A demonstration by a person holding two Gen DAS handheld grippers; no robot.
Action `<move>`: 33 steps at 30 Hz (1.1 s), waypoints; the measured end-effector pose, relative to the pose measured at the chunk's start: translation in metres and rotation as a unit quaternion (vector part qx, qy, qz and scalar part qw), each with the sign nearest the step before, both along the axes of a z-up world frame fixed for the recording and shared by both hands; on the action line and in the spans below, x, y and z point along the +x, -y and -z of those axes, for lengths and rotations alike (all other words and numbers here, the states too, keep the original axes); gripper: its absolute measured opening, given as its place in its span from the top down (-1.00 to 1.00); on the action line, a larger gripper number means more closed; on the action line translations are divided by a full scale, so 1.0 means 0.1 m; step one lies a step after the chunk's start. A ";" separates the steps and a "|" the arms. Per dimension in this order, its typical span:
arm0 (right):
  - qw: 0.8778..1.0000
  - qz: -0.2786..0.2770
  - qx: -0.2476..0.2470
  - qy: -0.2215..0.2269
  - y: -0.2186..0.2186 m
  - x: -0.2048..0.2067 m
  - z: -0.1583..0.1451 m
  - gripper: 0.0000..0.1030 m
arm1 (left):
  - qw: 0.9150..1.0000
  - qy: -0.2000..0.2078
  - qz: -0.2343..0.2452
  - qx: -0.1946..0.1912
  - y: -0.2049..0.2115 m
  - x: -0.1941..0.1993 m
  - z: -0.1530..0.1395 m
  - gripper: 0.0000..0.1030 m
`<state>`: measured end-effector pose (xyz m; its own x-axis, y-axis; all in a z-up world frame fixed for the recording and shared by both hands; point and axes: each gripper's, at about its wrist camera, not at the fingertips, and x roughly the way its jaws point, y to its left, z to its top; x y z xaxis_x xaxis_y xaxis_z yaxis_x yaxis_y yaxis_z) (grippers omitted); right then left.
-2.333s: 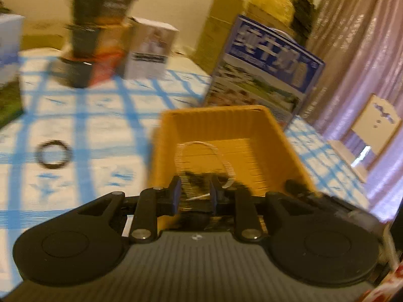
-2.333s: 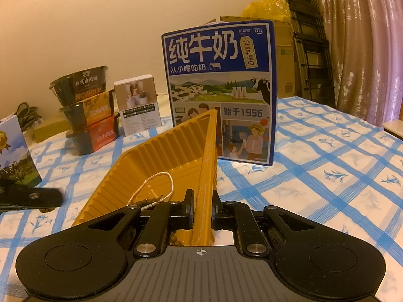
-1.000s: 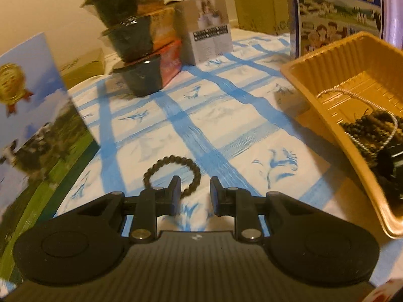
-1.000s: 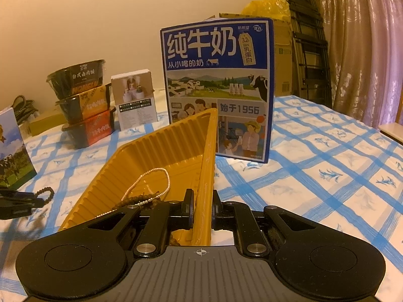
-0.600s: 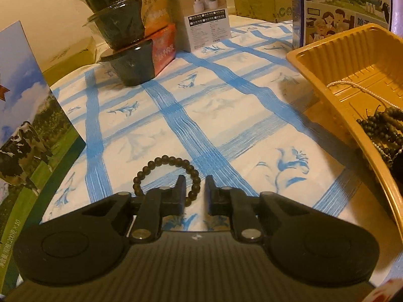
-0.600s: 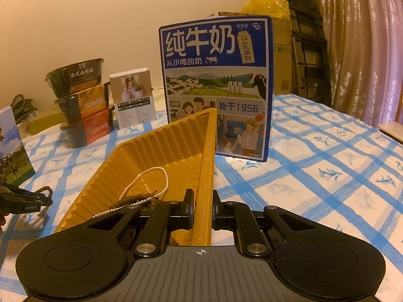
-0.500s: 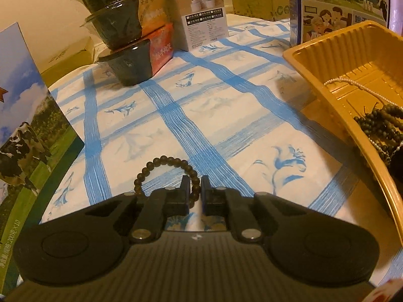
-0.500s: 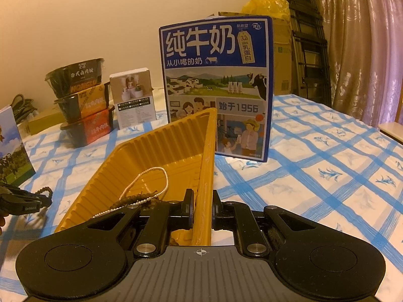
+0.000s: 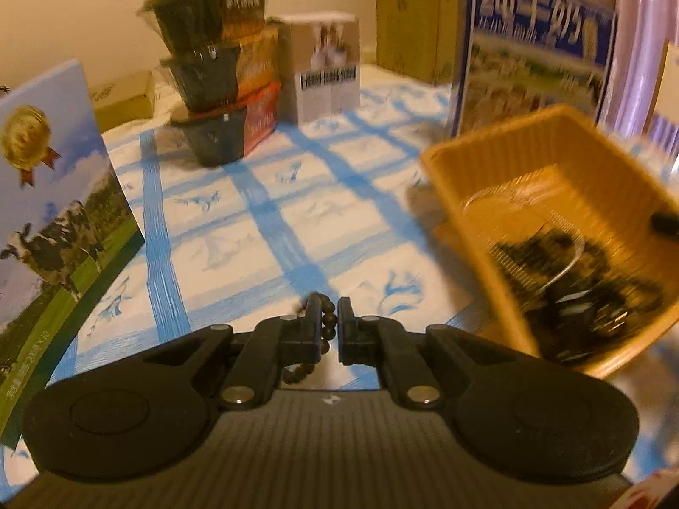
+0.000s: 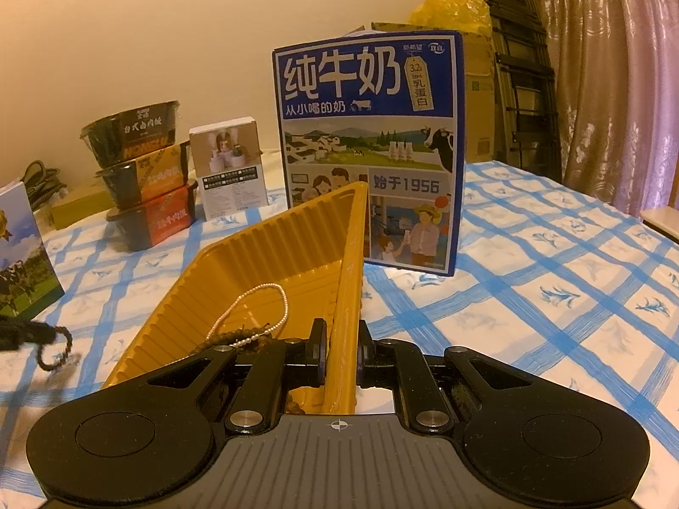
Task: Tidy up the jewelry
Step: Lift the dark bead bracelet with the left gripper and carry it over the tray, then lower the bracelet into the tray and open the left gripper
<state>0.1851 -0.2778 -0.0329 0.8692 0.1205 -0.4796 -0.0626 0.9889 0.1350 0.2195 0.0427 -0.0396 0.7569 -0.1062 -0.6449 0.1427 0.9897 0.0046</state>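
Observation:
My left gripper (image 9: pixel 327 322) is shut on a dark beaded bracelet (image 9: pixel 327 327), which hangs from its fingers above the checked cloth; it also shows in the right wrist view (image 10: pixel 53 350) at far left. The yellow ribbed tray (image 9: pixel 462 195) lies to the right, holding a white pearl necklace (image 10: pixel 259 309) and dark beads (image 10: pixel 237 336). My right gripper (image 10: pixel 341 352) is shut on the tray's right rim (image 10: pixel 350 280) and holds it tilted.
A blue milk carton box (image 10: pixel 369 148) stands behind the tray. Stacked noodle bowls (image 9: pixel 216 72) and a small white box (image 9: pixel 326 72) are at the back. A cow-print box (image 9: pixel 51 195) stands at the left. Curtains and a ladder (image 10: pixel 522 68) are at the right.
My left gripper closed on the bracelet, lifted it off the cloth and swung toward the tray. The right gripper kept holding the tray rim.

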 end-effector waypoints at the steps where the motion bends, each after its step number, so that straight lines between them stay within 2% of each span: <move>1: 1.000 -0.001 0.000 0.000 -0.01 0.00 0.00 0.76 | 1.000 0.007 0.001 -0.012 0.00 -0.05 -0.08 0.89; 8: 1.000 -0.005 -0.002 0.006 -0.05 -0.01 -0.04 0.76 | 0.997 0.041 0.017 -0.063 0.17 -0.30 -0.50 0.89; 15: 1.000 -0.007 -0.005 0.007 -0.06 -0.01 -0.05 0.76 | 0.992 0.061 0.045 -0.102 0.45 -0.38 -0.74 0.89; 23: 1.000 -0.008 -0.004 0.008 -0.07 -0.02 -0.06 0.76 | 0.986 0.051 0.079 -0.139 0.84 -0.30 -0.74 0.89; 33: 1.000 -0.007 0.000 0.007 -0.06 -0.01 -0.05 0.76 | 0.977 0.025 0.112 -0.182 1.26 0.02 -0.64 0.89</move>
